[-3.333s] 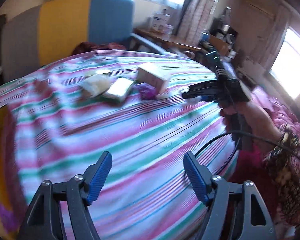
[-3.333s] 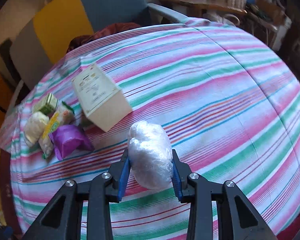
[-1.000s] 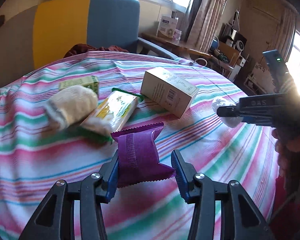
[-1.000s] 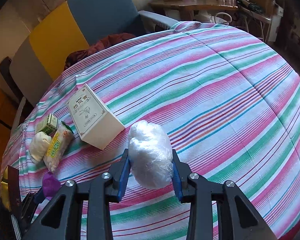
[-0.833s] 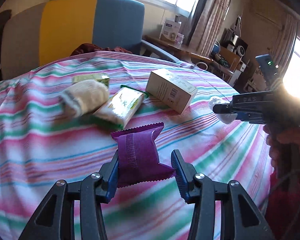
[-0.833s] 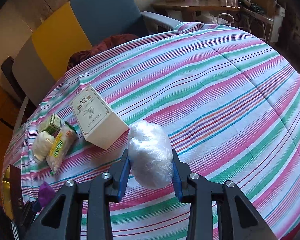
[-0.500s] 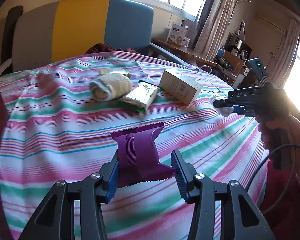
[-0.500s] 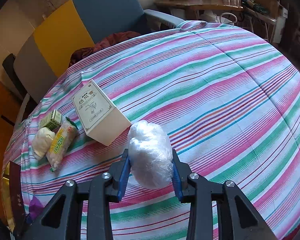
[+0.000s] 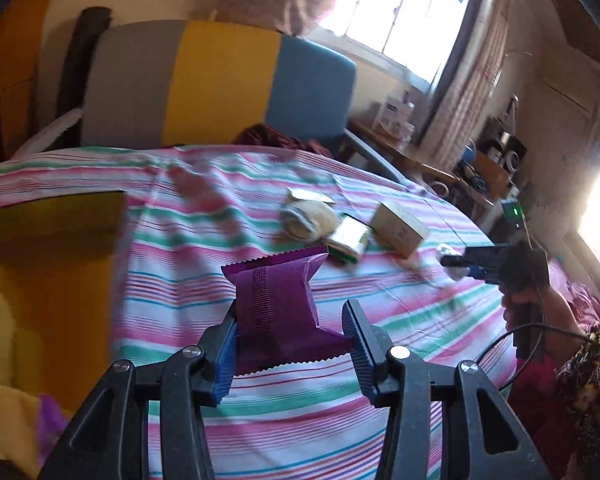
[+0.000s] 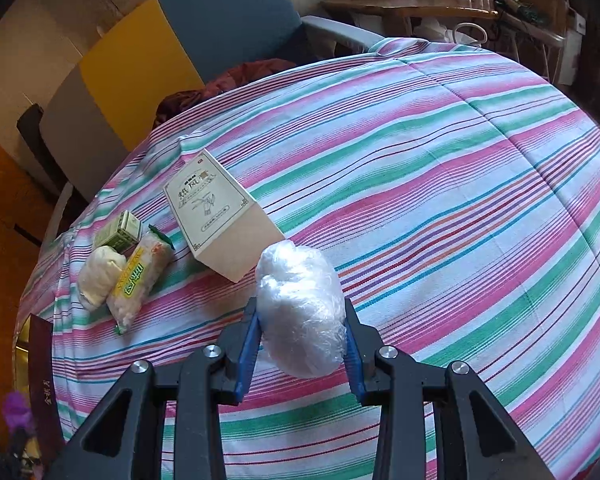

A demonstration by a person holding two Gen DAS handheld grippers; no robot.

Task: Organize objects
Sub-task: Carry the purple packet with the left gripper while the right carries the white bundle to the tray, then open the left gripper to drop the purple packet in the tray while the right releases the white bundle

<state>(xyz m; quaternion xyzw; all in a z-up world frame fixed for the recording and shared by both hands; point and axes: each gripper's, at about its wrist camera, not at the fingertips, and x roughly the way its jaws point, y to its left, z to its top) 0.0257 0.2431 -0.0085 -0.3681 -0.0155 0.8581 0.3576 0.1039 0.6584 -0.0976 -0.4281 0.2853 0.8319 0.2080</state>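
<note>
your left gripper is clamped on the purple packet, held up off the striped worktop near its left edge. your right gripper is closed around the clear plastic bundle, just above the cloth. on the worktop, the cream box lies close ahead of that bundle, with the yellow-green snack pack, the pale roll and the small green box grouped to its left.

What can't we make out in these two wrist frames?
- Left wrist view: items behind the purple packet are motion-blurred, labels unreadable.
- Left wrist view: yellow bin interior cut off by the frame edge.
- Right wrist view: plastic-wrapped bundle contents obscured by crinkled wrap.
</note>
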